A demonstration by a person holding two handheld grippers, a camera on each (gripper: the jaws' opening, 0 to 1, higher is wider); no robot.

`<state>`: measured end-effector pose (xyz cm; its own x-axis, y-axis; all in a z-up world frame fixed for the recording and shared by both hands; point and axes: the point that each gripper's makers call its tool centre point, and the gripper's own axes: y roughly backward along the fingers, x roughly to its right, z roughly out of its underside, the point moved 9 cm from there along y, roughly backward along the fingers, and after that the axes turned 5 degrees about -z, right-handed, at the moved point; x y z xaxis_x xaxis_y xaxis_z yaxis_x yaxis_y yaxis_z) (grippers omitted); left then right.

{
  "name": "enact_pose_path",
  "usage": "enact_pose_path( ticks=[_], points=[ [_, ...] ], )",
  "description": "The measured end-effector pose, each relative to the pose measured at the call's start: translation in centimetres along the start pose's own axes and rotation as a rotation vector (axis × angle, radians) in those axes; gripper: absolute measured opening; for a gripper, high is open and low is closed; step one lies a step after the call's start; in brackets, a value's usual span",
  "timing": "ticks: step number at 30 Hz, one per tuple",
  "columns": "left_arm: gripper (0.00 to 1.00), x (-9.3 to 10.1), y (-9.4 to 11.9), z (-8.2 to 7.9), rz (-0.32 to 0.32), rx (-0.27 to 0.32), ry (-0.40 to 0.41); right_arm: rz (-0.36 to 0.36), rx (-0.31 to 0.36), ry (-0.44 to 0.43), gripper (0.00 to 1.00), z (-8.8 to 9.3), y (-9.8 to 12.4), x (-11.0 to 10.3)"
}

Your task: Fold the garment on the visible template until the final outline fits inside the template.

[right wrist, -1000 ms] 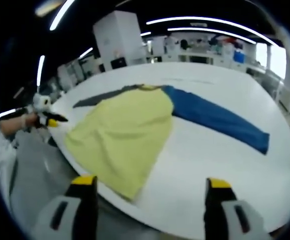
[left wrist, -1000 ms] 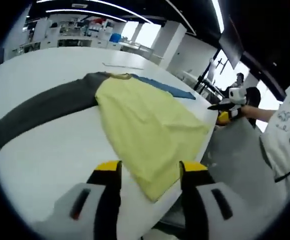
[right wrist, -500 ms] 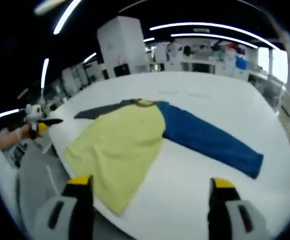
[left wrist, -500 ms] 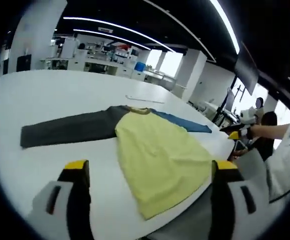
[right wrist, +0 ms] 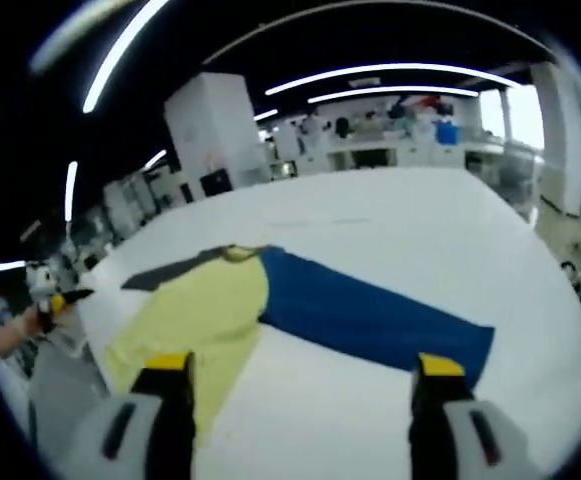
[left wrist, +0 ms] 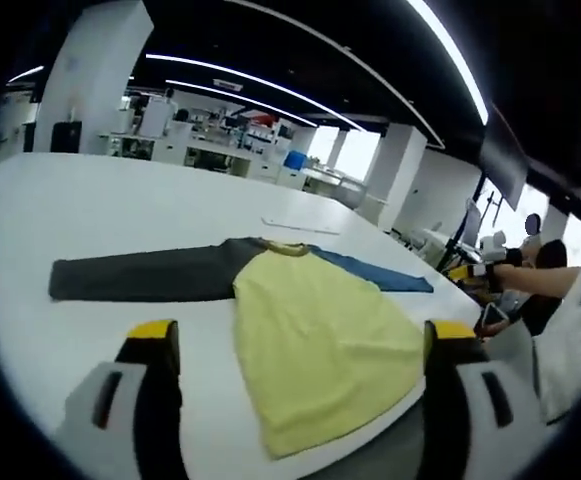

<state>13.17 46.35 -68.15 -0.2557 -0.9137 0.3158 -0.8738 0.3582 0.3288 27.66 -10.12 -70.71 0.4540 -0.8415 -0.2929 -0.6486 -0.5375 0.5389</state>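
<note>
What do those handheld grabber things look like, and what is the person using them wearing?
Each gripper has two chunky pale grey jaws with black inner faces, a dark slot on each side and bright yellow tips, seen on the left gripper and the right gripper. The person at the table edge wears a white short-sleeved T-shirt with a black line drawing printed on it.

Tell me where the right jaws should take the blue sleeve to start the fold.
Probably at the cuff end of the blue sleeve. It lies flat and straight across the white table, cuff farthest from the yellow body. Come in low from the cuff side with the open right gripper, pinch that edge, and carry it over the body.
</note>
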Motion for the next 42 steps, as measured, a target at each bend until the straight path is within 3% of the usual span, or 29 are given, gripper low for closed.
enact_pose_path(
  ticks=[4, 10, 13, 15, 18, 21, 24, 26, 29, 31, 35, 36, 39, 42],
  points=[
    [0.99, 0.1, 0.2, 0.1, -0.019, 0.012, 0.011, 0.034, -0.030, 0.019, 0.84, -0.8, -1.0, 2.7],
    [0.99, 0.6, 0.2, 0.9, -0.035, -0.016, -0.001, 0.060, -0.027, 0.039, 0.76, -2.1, -1.7, 4.5],
    [0.98, 1.1, 0.1, 1.3, -0.033, -0.031, -0.004, 0.134, -0.015, -0.025, 0.72, -2.0, -1.6, 6.7],
    [0.98, 1.4, 0.1, 1.3, -0.033, -0.032, 0.001, 0.192, 0.033, -0.092, 0.70, -2.2, -1.2, 8.1],
    [0.98, 1.4, 0.1, 1.5, -0.038, -0.032, 0.008, 0.269, 0.023, -0.124, 0.59, -1.6, -0.7, 9.5],
    [0.99, 1.2, 0.1, 1.8, -0.045, -0.040, 0.021, 0.315, 0.003, -0.164, 0.57, -0.6, -0.5, 10.6],
    [0.98, 1.2, 0.0, 1.9, -0.048, -0.044, 0.042, 0.342, -0.036, -0.176, 0.44, 0.7, -0.3, 12.2],
    [0.98, 1.3, -0.1, 1.9, -0.048, -0.042, 0.051, 0.364, -0.031, -0.227, 0.41, 1.2, -0.2, 11.6],
    [0.98, 1.4, -0.3, 1.9, -0.046, -0.038, 0.072, 0.388, -0.057, -0.247, 0.33, 2.3, -0.5, 12.5],
    [0.97, 1.5, -0.4, 1.9, -0.042, -0.041, 0.090, 0.396, -0.033, -0.311, 0.31, 2.5, -0.4, 11.8],
    [0.96, 1.5, -0.7, 1.9, -0.032, -0.050, 0.095, 0.400, -0.085, -0.264, 0.25, 3.2, -1.0, 11.7],
    [0.95, 1.5, -0.8, 1.8, -0.029, -0.053, 0.096, 0.423, -0.063, -0.285, 0.23, 3.2, -0.9, 11.6],
    [0.95, 1.6, -1.1, 1.8, -0.020, -0.061, 0.099, 0.389, -0.058, -0.282, 0.20, 2.9, -1.3, 11.9],
    [0.94, 1.6, -1.4, 2.0, -0.011, -0.073, 0.100, 0.392, -0.090, -0.255, 0.04, 2.9, -1.5, 12.0]
  ],
)
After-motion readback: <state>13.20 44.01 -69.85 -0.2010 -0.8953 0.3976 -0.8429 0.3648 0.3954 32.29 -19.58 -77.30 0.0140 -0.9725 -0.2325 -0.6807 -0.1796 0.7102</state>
